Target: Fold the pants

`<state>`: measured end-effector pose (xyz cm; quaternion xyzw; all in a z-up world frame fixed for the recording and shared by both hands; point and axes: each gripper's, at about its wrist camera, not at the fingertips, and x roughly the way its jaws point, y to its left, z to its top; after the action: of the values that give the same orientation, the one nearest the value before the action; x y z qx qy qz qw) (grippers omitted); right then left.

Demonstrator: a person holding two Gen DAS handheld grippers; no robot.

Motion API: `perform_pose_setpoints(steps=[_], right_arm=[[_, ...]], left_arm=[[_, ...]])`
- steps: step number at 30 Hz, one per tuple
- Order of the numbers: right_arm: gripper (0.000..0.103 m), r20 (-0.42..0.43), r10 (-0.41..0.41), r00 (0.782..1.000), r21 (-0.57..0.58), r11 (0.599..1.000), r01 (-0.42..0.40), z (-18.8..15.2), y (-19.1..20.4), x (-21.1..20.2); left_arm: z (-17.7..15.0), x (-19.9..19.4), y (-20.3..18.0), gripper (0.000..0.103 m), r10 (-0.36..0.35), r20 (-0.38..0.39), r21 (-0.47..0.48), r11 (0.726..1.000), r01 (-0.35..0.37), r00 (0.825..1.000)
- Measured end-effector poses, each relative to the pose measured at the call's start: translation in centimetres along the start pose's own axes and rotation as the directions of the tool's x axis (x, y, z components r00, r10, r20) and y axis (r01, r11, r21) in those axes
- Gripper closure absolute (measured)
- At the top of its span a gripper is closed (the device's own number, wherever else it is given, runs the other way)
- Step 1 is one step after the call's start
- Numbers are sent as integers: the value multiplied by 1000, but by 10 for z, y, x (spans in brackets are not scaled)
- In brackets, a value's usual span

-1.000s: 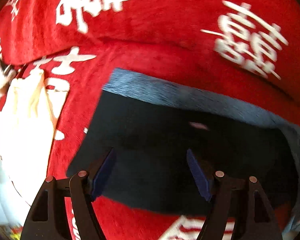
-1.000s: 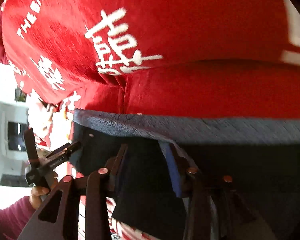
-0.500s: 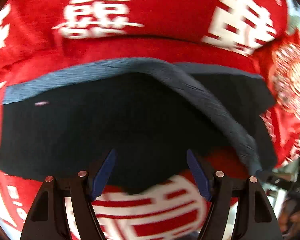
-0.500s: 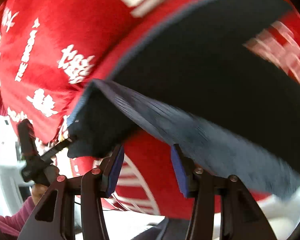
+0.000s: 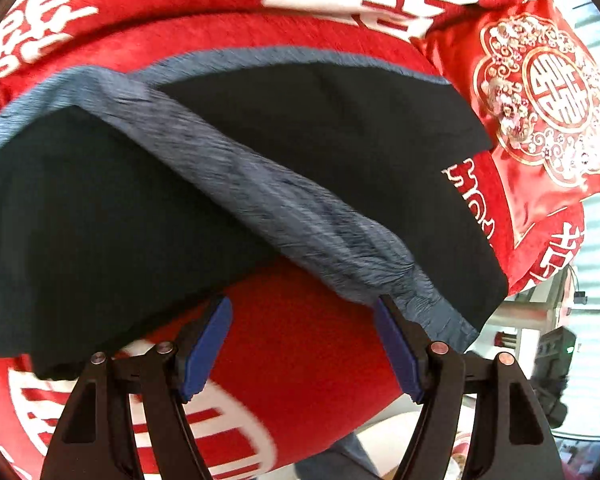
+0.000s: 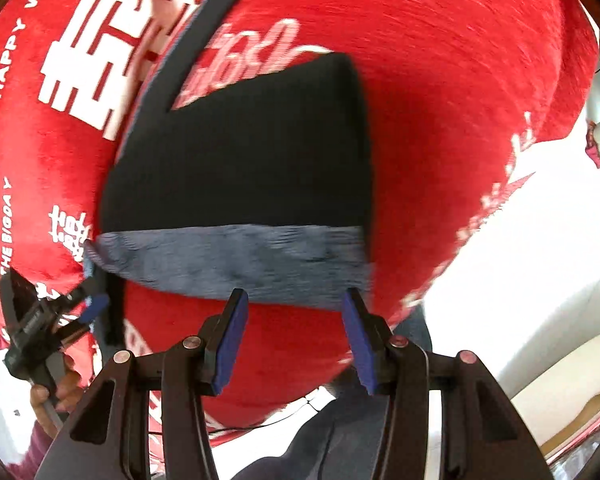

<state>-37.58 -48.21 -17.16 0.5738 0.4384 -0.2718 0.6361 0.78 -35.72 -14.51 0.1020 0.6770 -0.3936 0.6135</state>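
Black pants (image 5: 100, 216) with a grey-blue waistband (image 5: 284, 216) lie folded on a red blanket with white characters (image 5: 308, 352). In the right wrist view the pants (image 6: 240, 160) lie flat with the waistband (image 6: 236, 260) nearest me. My left gripper (image 5: 302, 344) is open and empty just in front of the waistband edge; it also shows in the right wrist view (image 6: 80, 308) at the waistband's left corner. My right gripper (image 6: 292, 328) is open and empty, just short of the waistband.
A red embroidered cushion (image 5: 540, 96) lies at the right of the blanket. The blanket's edge drops off to a white floor (image 6: 520, 280) at the right. The person's hand (image 6: 48, 396) holds the left gripper.
Both grippers have pulled back from the pants and hold nothing. The right gripper let the waistband go; the folded pants now lie flat on the blanket.
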Motion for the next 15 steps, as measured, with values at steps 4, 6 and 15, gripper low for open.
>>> perform_pose_setpoints(steps=[4, 6, 15], right_arm=[[50, -55, 54, 997, -3, 999, -54, 8, -26, 9], [50, -95, 147, 984, 20, 989, -146, 12, -38, 17], [89, -138, 393, 909, 86, 919, -385, 26, -40, 14]], left_arm=[[0, 18, -15, 29, -20, -35, -19, 1000, 19, 999], [-1, 25, -22, 29, -24, -52, -17, 1000, 23, 998], [5, 34, -34, 65, -62, -59, -57, 997, 58, 996]])
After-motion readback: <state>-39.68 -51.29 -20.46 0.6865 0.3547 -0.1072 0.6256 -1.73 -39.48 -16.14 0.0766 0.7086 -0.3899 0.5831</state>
